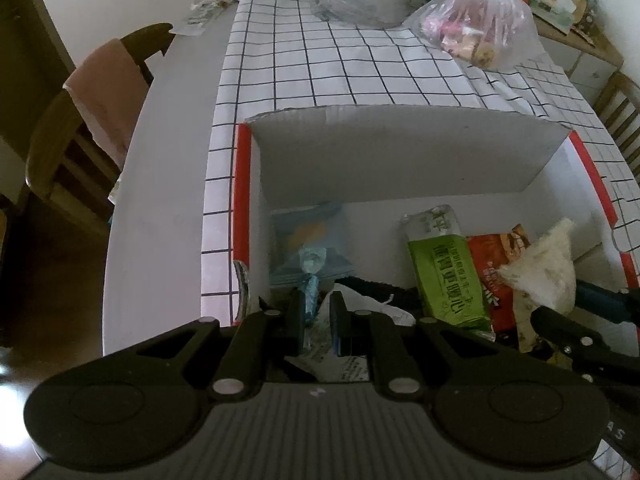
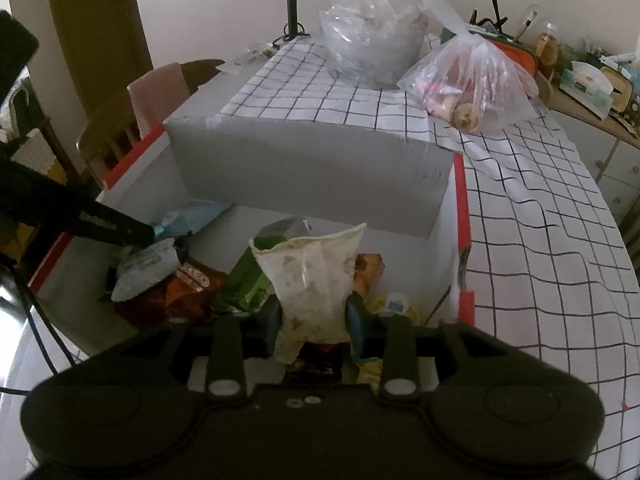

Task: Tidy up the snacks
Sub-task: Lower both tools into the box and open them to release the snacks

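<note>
An open white cardboard box [image 1: 400, 160] with red rims holds several snack packs. My left gripper [image 1: 316, 320] is low inside its left part, its jaws narrowly apart around the tail of a small blue wrapped snack [image 1: 311, 276]; a blue pack [image 1: 308, 240] lies beyond. A green pack [image 1: 448, 276] and a red pack [image 1: 492, 272] lie to the right. My right gripper [image 2: 314, 320] is shut on a white crinkled snack bag [image 2: 312, 276] above the green pack [image 2: 248, 280] and an orange-brown pack [image 2: 184, 288]. The left gripper's finger [image 2: 100, 224] enters from the left.
The box [image 2: 312, 164] stands on a grid-pattern tablecloth [image 2: 520, 220]. Two clear plastic bags [image 2: 468, 80] with food sit at the far end, by a lamp stem [image 2: 292, 0]. A wooden chair [image 1: 80, 140] with a pink cloth stands left of the table. A cluttered shelf [image 2: 592, 80] is far right.
</note>
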Action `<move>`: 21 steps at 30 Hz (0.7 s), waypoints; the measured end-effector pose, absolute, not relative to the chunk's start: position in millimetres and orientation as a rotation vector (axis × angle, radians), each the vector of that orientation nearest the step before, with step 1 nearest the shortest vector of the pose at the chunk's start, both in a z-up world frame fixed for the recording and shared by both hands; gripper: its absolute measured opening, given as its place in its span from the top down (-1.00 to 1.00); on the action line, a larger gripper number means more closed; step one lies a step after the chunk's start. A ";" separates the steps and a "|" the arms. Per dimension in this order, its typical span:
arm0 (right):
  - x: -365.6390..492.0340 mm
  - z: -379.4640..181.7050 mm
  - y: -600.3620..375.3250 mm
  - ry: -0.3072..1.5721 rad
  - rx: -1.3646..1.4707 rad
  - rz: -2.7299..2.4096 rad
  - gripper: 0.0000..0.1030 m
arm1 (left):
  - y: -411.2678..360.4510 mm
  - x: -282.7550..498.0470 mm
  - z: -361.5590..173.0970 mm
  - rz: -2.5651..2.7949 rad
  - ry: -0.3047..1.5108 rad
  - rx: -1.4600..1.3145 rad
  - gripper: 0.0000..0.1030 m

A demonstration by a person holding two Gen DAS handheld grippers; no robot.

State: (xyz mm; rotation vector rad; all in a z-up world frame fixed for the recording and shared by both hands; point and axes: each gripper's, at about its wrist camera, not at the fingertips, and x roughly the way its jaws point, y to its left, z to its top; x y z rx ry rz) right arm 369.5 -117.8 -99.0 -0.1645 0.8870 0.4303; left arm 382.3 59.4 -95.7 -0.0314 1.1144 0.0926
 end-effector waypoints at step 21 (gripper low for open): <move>329.3 -58.8 -140.9 0.785 -0.098 0.493 -0.56 | 43.9 332.8 -50.3 0.069 0.987 -0.086 -0.20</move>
